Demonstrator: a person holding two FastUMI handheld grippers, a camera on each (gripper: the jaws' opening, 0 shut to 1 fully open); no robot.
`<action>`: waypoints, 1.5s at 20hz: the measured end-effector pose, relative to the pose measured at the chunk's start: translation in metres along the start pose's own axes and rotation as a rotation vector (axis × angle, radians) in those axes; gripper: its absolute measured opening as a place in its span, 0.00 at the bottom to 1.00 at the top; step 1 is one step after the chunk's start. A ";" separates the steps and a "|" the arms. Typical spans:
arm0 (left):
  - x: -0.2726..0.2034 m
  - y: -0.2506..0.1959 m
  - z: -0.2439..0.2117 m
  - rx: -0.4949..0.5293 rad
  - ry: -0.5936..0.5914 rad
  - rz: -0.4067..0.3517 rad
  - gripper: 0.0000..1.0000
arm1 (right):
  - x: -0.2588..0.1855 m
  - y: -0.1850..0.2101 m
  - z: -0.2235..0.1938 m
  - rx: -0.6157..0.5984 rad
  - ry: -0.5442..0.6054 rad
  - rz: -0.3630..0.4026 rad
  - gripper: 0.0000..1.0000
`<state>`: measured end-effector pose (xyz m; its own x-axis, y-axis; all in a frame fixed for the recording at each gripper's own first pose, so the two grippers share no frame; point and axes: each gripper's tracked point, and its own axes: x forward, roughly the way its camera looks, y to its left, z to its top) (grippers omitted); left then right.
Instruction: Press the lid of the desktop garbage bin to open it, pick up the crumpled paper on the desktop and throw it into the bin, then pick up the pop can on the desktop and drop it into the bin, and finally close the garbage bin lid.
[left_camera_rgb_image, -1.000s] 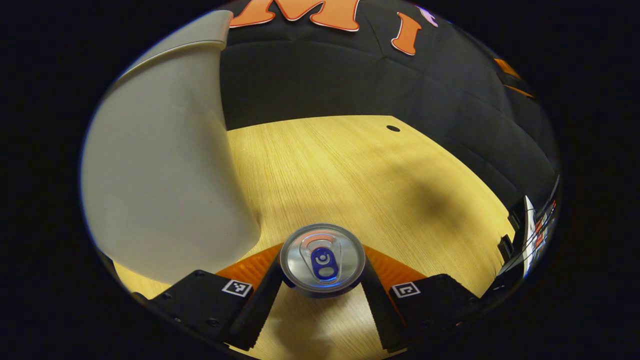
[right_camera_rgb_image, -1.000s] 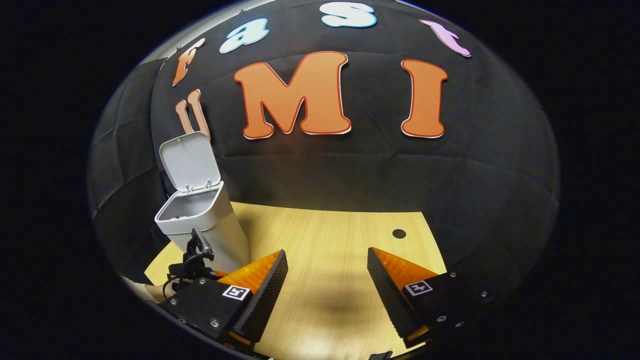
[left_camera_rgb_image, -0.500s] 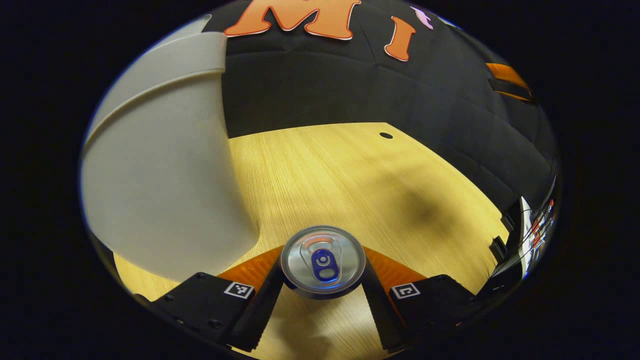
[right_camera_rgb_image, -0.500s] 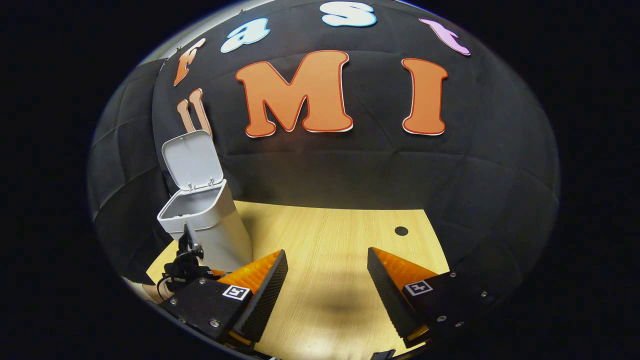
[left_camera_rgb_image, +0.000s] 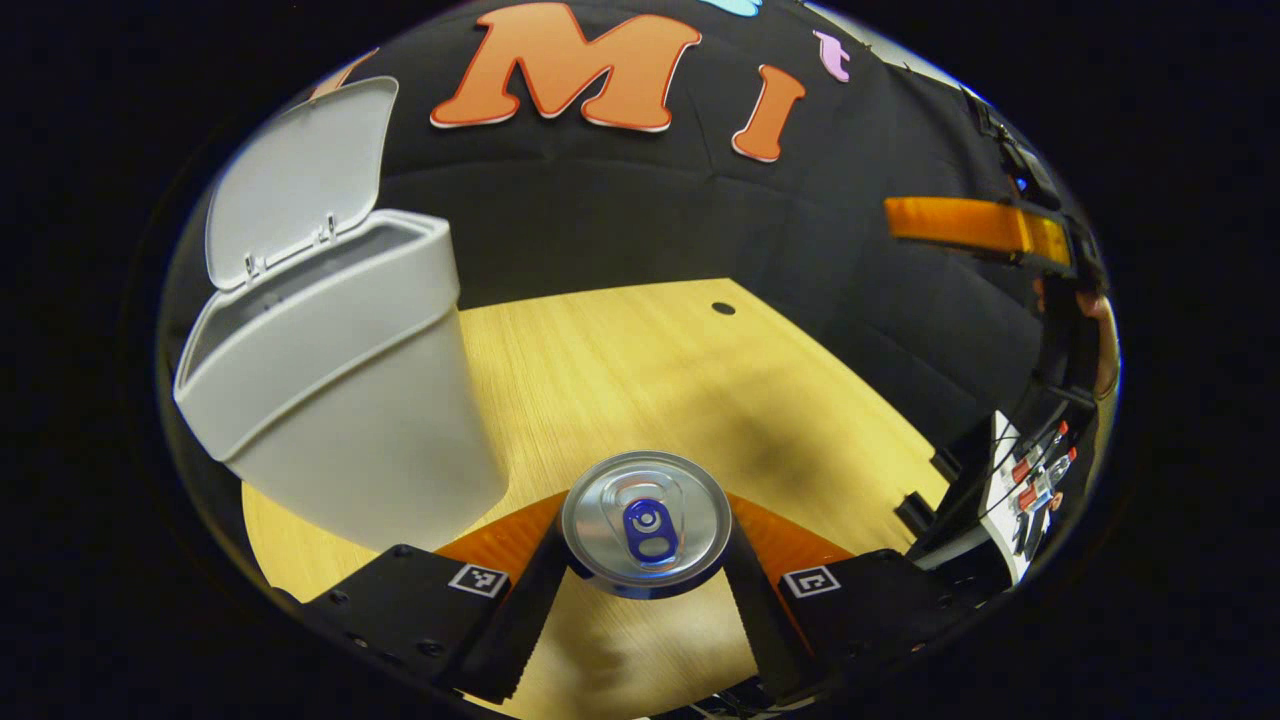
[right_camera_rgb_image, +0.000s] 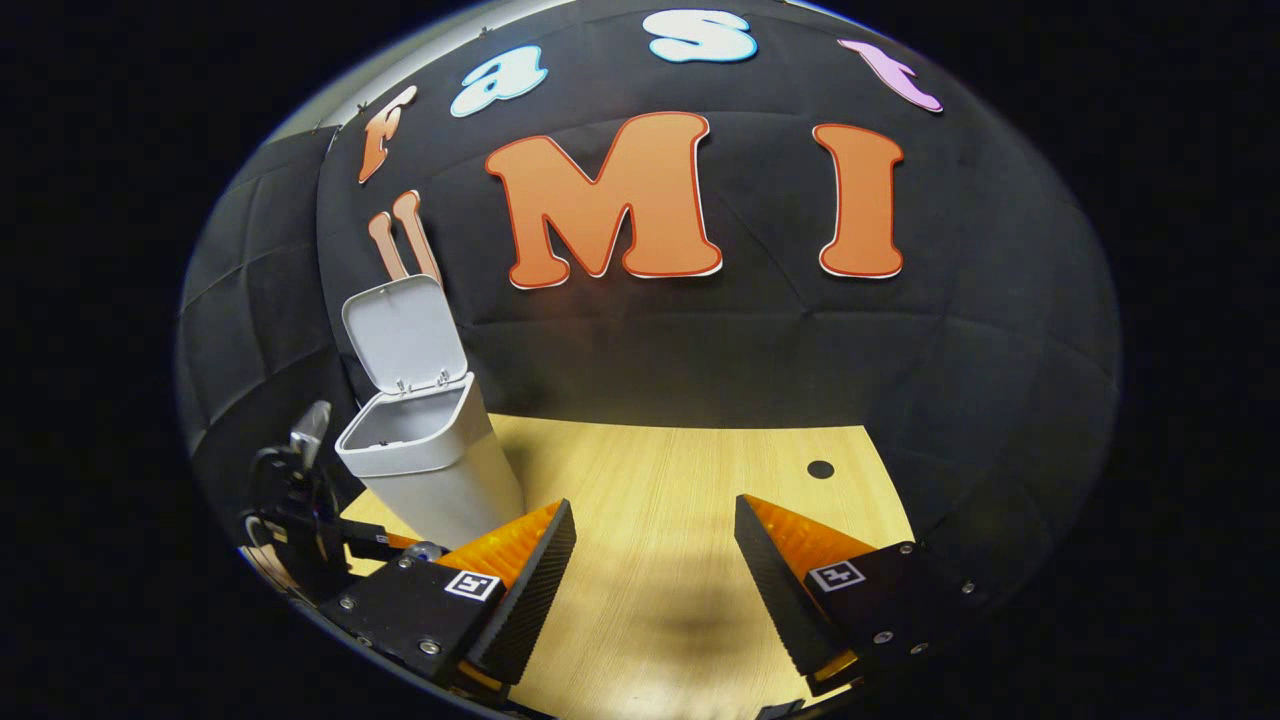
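Clearly the drop is the risky part. At the left of the left gripper view the garbage bin (left_camera_rgb_image: 340, 400) stands near the desktop's (left_camera_rgb_image: 640, 370) left edge, its lid (left_camera_rgb_image: 295, 175) tipped up and back. Just right of it, the left gripper (left_camera_rgb_image: 645, 570) clamps both fingers on the pop can (left_camera_rgb_image: 646, 522), held upright above the wood. Released short of the rim, the can could strike the bin's front wall and tip it. Further right, in the right gripper view, the right gripper (right_camera_rgb_image: 655, 590) hangs wide apart and empty over the desktop's near edge.
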<state>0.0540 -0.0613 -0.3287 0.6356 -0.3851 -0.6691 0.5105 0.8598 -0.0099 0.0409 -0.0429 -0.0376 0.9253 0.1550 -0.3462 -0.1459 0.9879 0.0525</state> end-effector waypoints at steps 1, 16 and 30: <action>-0.006 0.002 0.007 -0.002 -0.012 -0.013 0.84 | -0.001 0.001 0.002 0.003 -0.003 0.004 0.96; -0.132 0.121 0.160 -0.067 -0.287 0.139 0.84 | 0.008 0.029 0.020 -0.009 -0.036 0.070 0.96; -0.099 0.250 0.162 -0.195 -0.237 0.311 0.84 | 0.009 0.004 0.013 0.019 -0.022 0.005 0.96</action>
<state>0.2122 0.1371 -0.1449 0.8689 -0.1446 -0.4734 0.1692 0.9855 0.0096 0.0532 -0.0373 -0.0285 0.9321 0.1598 -0.3250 -0.1440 0.9869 0.0723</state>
